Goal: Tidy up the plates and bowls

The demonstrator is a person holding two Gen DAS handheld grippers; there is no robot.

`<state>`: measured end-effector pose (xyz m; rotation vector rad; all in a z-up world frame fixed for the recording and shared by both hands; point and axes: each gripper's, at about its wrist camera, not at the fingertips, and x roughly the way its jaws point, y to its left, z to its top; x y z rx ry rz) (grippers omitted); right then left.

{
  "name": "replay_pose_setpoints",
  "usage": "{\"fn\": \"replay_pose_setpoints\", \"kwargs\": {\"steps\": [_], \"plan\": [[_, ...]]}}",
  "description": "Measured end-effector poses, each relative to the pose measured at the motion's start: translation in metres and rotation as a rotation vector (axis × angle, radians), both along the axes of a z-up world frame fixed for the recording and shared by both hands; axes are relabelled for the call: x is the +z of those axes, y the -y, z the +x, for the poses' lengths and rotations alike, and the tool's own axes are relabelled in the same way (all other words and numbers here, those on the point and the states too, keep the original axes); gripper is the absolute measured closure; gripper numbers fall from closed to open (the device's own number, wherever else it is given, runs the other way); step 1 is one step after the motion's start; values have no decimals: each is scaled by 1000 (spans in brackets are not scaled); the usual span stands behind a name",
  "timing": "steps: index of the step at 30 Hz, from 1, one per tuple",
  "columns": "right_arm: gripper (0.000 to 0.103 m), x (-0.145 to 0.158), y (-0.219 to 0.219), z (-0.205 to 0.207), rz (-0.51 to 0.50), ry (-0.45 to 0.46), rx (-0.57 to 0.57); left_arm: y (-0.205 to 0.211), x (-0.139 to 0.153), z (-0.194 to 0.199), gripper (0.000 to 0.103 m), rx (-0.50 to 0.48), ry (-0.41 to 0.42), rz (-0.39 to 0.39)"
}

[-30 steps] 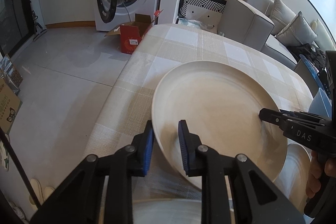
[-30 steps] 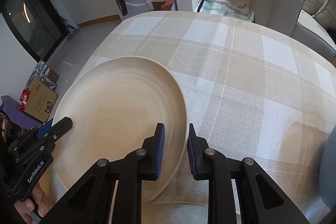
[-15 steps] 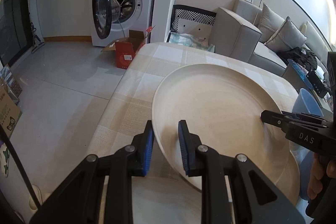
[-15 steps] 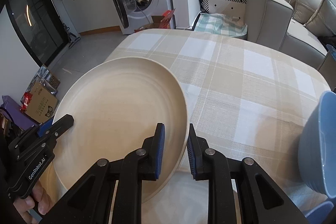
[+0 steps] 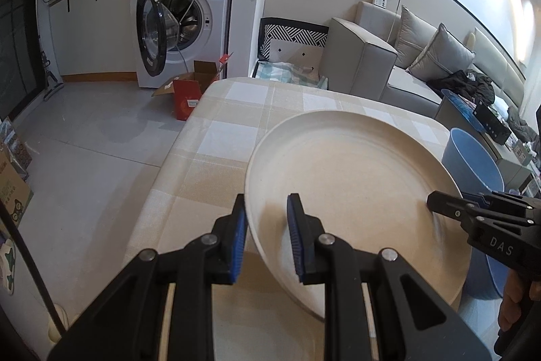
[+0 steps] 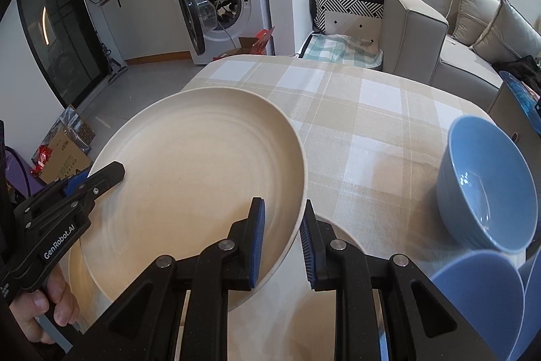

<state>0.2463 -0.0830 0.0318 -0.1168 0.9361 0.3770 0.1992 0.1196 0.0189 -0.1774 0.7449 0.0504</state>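
My left gripper [image 5: 265, 237] is clenched on the near-left rim of the cream plate [image 5: 355, 192]: one blue pad sits outside the rim, the other on the plate's inner face, with the rim pinched between them. My right gripper [image 6: 282, 242] grips the opposite rim of the same plate [image 6: 203, 171] in the same manner, one pad inside, one outside. The plate is carried between the two grippers, clear of the checked tablecloth [image 6: 365, 131], and sits slightly tilted.

From the left wrist view, the right gripper [image 5: 431, 202] enters from the right edge, its tip on the plate's far rim. From the right wrist view, the left gripper [image 6: 116, 170] enters from the left, its tip on the plate's rim, with a hand [image 6: 44, 310] wrapped round its handle.

Beneath the held plate, the edge of a second cream plate [image 6: 76, 286] shows at the lower left, resting on the table; how many lie there I cannot tell.

A blue bowl [image 6: 487, 185] stands upright on the tablecloth to the right of the plate, well apart from it. Another blue bowl [image 6: 480, 300] sits nearer the camera, just below the first, partly hidden by my right gripper's frame.

Beyond the table: a washing machine [image 5: 182, 19] with its door open, a red carton [image 5: 186, 93] on the floor, and a grey sofa [image 5: 399, 63].
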Motion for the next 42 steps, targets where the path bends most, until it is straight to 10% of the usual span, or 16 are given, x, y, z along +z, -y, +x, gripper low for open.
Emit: {"fn": "replay_pose_setpoints", "kwargs": {"steps": [35, 42], "plan": [[77, -44, 9, -96, -156, -37, -21, 23, -31, -13, 82, -91, -63, 13], [61, -41, 10, -108, -208, -28, 8, 30, -38, -6, 82, -109, -84, -1]]}}
